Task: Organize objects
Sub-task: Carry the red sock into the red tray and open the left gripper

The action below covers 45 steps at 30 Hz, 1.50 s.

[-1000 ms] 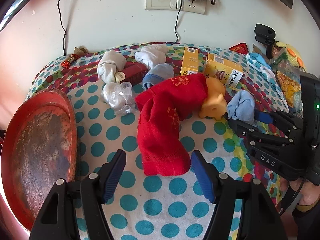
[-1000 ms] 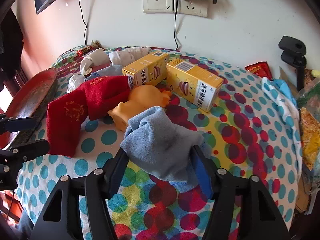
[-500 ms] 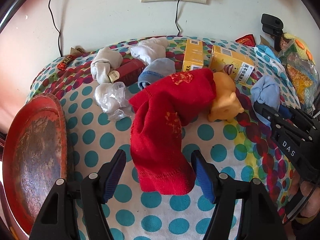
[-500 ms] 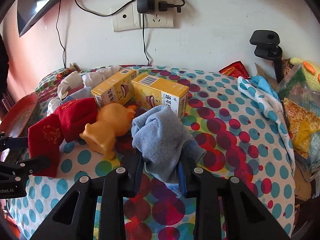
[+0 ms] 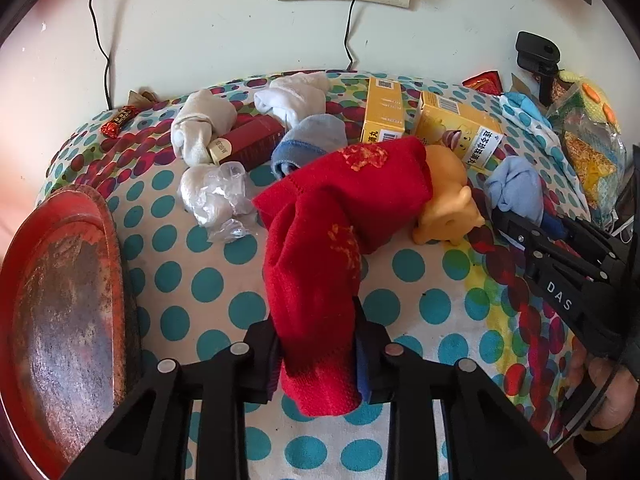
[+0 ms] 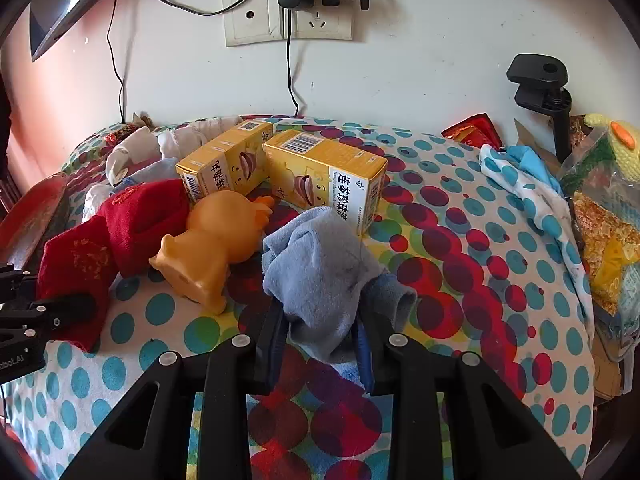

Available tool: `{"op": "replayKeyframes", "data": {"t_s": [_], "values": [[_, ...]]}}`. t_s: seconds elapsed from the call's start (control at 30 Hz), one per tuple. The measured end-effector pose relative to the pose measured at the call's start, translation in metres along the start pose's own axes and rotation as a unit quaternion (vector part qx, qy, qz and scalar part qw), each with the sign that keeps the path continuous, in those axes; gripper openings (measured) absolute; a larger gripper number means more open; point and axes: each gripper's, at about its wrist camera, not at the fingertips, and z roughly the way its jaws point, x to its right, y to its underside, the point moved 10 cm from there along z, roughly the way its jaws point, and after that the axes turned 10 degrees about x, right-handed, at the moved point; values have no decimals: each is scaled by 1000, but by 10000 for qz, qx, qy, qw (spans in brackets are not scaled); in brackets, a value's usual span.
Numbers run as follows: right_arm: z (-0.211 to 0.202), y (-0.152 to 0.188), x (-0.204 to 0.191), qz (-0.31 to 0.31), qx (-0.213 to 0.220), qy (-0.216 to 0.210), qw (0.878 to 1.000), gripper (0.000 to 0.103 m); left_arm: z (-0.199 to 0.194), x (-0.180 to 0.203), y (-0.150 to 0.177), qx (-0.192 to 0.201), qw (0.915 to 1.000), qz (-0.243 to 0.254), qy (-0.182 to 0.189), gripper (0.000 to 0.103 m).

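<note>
On the dotted tablecloth [image 5: 208, 288], left gripper [image 5: 316, 354] has just closed onto the red sock [image 5: 320, 264]; right gripper [image 6: 320, 338] pinches the blue sock [image 6: 320, 276]. Grab step's probably done, so next comes lifting both clear, maybe toward the red tray [image 5: 60, 280].

The black body of the right gripper [image 5: 560, 280] carries the white letters "DAS". The left gripper [image 6: 24, 320] shows the end of a white word, "obot.AI", on its frame. Two yellow boxes bear printed Chinese characters, a smiling mouth drawing and barcodes: the left yellow box [image 6: 224, 168] and the right yellow box [image 6: 328, 180]. Their small print is too fine to read.
</note>
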Motion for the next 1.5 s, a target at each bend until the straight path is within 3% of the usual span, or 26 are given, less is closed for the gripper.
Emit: {"op": "replayKeyframes", "data": {"t_s": [0.27,0.43,0.63,0.77,0.9,1.03,1.27,1.5], "values": [[2,0,3,34,-41,123,9999,27,-38,-10,-8,267,9996,65,53,28],[2,0,3,7,-51,209,9998,27,-68,-39,-15,434,9991,24,-32,28],[3,0,4,-46,-70,287,9996,28,-88,-126,-10,427,9968,-292,-603,28],[4,0,5,-38,-80,310,9995,29,-94,-207,4,308,9911,-587,-1156,28],[4,1,6,-45,-106,378,9992,29,-92,-277,19,88,9861,-1018,-1309,28],[4,1,6,-80,-126,453,9989,30,-84,-331,31,-106,9830,-1128,-1446,28],[6,3,7,-72,-203,518,9984,33,-68,-375,55,-296,9784,-1293,-1583,28],[7,3,6,-184,-244,639,9975,34,-59,-383,70,-362,9780,-1301,-1589,31]]}}
